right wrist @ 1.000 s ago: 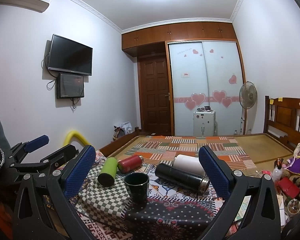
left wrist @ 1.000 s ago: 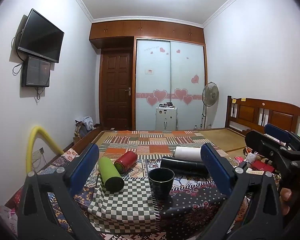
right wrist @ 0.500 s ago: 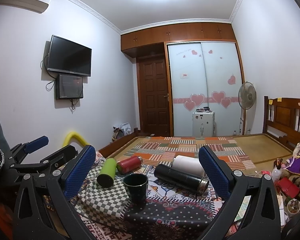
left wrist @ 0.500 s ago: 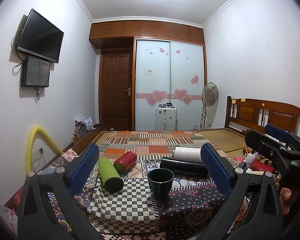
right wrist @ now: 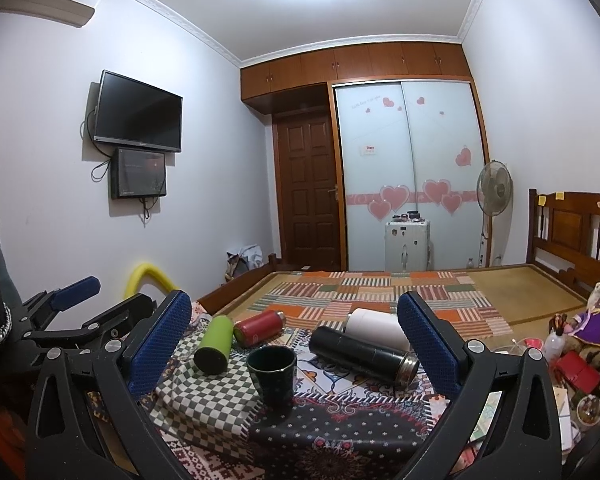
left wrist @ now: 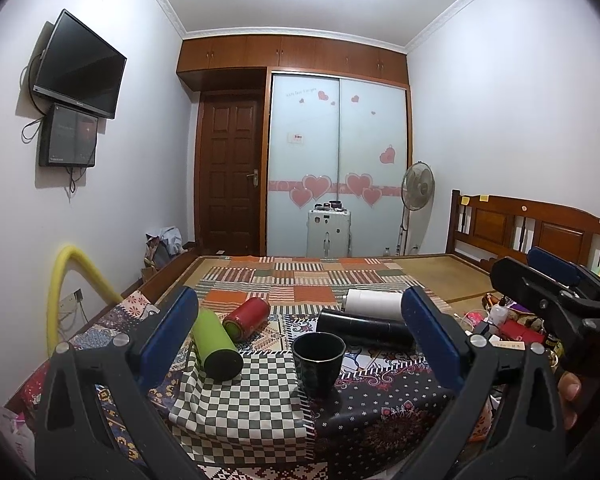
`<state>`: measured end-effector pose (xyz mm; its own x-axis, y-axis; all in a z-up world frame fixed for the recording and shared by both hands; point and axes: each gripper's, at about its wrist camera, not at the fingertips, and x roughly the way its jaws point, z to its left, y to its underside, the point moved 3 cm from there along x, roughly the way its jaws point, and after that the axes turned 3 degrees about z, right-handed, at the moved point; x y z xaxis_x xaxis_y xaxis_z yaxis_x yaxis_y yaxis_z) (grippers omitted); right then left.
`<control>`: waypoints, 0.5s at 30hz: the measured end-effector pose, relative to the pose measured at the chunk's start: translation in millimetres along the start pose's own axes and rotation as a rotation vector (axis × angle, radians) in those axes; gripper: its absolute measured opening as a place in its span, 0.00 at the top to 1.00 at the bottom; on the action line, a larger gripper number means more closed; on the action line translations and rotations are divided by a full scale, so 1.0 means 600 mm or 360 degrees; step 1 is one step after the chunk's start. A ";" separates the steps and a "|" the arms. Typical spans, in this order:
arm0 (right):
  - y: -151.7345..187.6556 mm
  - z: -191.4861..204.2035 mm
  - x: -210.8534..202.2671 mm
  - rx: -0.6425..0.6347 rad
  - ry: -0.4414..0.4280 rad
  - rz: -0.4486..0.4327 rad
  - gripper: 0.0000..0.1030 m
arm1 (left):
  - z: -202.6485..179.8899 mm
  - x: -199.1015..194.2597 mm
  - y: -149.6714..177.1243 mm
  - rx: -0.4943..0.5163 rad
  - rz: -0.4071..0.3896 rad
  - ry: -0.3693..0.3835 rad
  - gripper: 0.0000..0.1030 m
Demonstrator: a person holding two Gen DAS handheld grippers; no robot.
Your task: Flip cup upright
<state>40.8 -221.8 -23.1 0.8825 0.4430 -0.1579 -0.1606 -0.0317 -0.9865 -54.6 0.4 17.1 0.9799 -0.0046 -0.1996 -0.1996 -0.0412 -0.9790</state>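
Observation:
A dark cup (left wrist: 318,362) stands upright, mouth up, on a patterned cloth (left wrist: 240,412); it also shows in the right wrist view (right wrist: 272,374). My left gripper (left wrist: 300,332) is open and empty, held back from the cup. My right gripper (right wrist: 294,338) is open and empty too, back from the cup, which sits left of its centre line. The right gripper shows at the right edge of the left wrist view (left wrist: 556,292); the left gripper shows at the left edge of the right wrist view (right wrist: 72,312).
Four flasks lie on their sides behind the cup: green (left wrist: 216,346), red (left wrist: 246,318), black (left wrist: 364,328) and white (left wrist: 374,304). Clutter and toys (right wrist: 576,344) sit at the right. A bed with a patchwork mat (left wrist: 300,280) stretches behind.
Both grippers have drifted very slightly; the view has shifted a little. The cup and flasks have not moved.

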 end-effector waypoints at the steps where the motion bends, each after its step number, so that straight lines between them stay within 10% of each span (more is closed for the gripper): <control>1: 0.000 0.000 0.001 0.0000 0.0001 0.0001 0.00 | 0.000 0.001 0.001 -0.0002 0.0003 0.0001 0.00; 15: 0.007 -0.006 0.010 0.0023 0.0007 0.0025 0.00 | -0.002 0.012 0.008 -0.0010 0.0051 0.0029 0.00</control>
<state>47.1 -222.6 -28.5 0.8817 0.4387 -0.1736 -0.1808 -0.0255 -0.9832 -48.2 -0.9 11.2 0.9729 -0.0242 -0.2298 -0.2307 -0.0472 -0.9719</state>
